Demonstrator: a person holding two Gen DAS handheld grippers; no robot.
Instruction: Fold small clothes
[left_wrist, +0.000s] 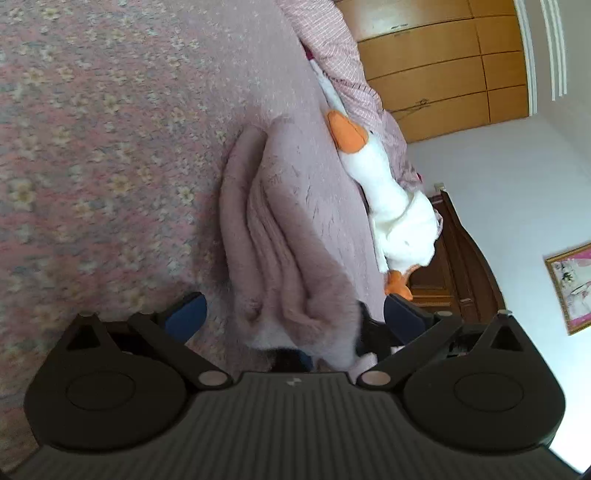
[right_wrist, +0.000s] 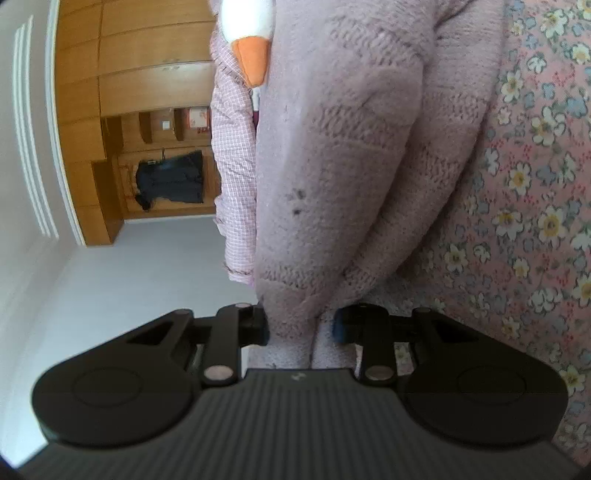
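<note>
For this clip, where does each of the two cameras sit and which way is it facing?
Left wrist: on the left hand-held gripper, looking along its blue-padded fingers, spread around a bunched pink sweater on the floral bedspread; toy goose beyond.
Right wrist: on the right hand-held gripper, fingers either side of the sweater, wardrobe behind.
Shared: sweater, goose, bedspread. No person's body shows.

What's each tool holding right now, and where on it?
Right tool: shut on a bunched edge of the pink fleece garment. Left tool: jaws wide open around the garment's near end, not clamped.
</note>
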